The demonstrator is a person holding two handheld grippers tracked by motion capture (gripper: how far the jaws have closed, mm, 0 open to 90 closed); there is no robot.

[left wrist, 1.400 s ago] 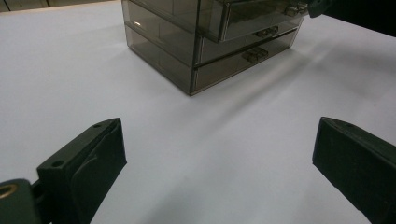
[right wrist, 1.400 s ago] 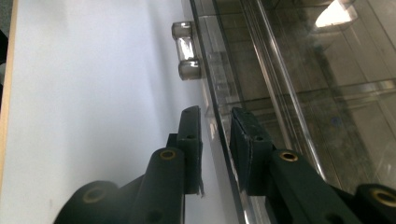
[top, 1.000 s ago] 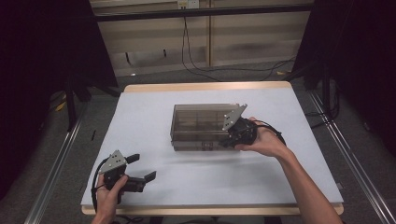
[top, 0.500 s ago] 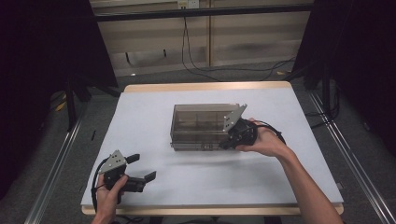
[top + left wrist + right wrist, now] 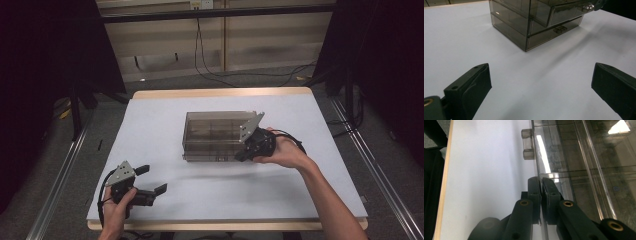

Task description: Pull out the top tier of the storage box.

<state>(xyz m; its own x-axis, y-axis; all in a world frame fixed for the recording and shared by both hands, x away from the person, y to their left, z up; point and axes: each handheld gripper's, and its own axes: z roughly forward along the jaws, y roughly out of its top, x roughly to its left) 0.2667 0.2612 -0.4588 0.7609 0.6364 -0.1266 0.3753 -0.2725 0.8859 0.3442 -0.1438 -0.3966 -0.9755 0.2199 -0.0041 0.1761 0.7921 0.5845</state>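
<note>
A smoky clear drawer box (image 5: 215, 135) stands in the middle of the white table (image 5: 165, 125). My right gripper (image 5: 241, 156) is at the box's front right, held by a hand. In the right gripper view its jaws (image 5: 540, 182) are pressed together on a handle at the front of a drawer (image 5: 574, 157); the pads hide most of that handle. Another clear handle (image 5: 527, 143) shows farther along the same front. My left gripper (image 5: 152, 179) rests near the table's front left, open and empty, aimed at the box (image 5: 524, 22) from a distance.
Metal rails (image 5: 60, 175) run along both sides of the table, and cables (image 5: 210, 65) lie on the floor behind it. White tabletop (image 5: 541, 75) lies between my left gripper's jaws and the box.
</note>
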